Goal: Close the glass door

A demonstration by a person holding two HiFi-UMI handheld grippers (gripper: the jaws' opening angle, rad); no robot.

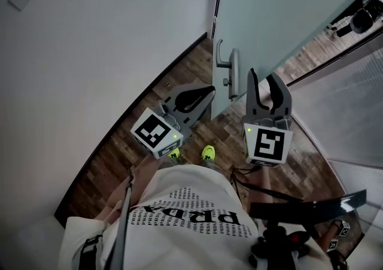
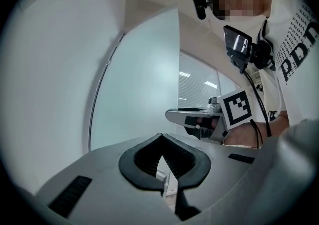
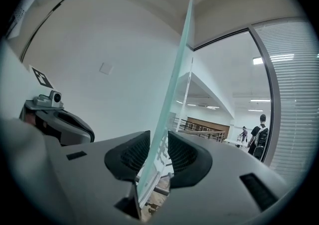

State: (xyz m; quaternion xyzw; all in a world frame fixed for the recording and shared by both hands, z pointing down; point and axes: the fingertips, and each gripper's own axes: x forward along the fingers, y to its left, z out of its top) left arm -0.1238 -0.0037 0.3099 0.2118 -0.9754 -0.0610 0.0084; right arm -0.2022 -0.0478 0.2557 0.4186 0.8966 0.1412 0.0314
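Observation:
The frosted glass door stands open, with a metal lever handle near its free edge. My right gripper points level at that edge. In the right gripper view the pane's edge runs straight up between the two dark pads, and my right gripper is shut on it. My left gripper hovers left of the handle on the door's other side, touching nothing. Its jaws meet at the tips and hold nothing. The door and my right gripper show in the left gripper view.
A white wall curves along the left over a wood floor. A glass partition with blinds stands at the right. My yellow shoes are just behind the door. People walk far off in the hall beyond.

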